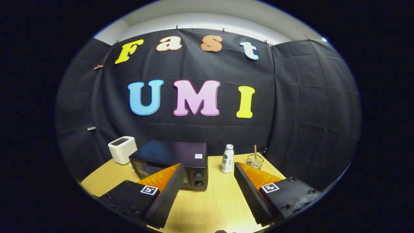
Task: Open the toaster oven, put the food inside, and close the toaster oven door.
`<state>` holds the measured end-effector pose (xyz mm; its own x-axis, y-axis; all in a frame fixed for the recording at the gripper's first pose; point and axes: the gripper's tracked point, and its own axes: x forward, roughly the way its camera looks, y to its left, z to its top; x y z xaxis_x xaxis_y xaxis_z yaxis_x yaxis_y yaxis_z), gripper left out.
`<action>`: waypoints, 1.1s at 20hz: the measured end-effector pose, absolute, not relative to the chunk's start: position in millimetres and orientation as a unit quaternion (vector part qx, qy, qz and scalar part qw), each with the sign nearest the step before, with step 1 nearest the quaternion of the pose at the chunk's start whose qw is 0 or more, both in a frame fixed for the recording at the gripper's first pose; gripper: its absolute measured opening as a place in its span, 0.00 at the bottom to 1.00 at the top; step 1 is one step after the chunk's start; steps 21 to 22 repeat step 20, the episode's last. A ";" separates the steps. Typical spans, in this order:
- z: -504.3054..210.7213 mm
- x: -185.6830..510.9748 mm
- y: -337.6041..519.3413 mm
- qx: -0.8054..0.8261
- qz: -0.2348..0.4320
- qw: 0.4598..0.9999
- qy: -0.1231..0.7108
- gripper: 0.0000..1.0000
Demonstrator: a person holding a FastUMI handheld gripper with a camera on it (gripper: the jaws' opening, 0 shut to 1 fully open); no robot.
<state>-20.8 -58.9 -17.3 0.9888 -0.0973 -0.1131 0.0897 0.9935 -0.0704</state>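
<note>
A black toaster oven (171, 158) stands on the wooden table (213, 200), its glass door shut and two knobs (198, 179) on its right side. My gripper (209, 168) is open, held above the table with nothing between its fingers. The left finger (171, 191) overlaps the oven's front in view; the right finger (250, 191) lies to the right of it. I cannot make out any food item from here.
A white toaster (122, 149) sits left of and behind the oven. A small white bottle (227, 158) stands right of the oven, with a clear wire holder (254, 160) carrying a stick beyond it. Black cloth walls close the table's back and sides.
</note>
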 end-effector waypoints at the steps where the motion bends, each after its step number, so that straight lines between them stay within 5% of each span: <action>1: -16.0 -23.9 -59.2 -0.040 -0.044 0.997 0.056 0.99; 22: -17.4 -38.6 -63.2 -0.013 -0.050 0.998 0.041 0.99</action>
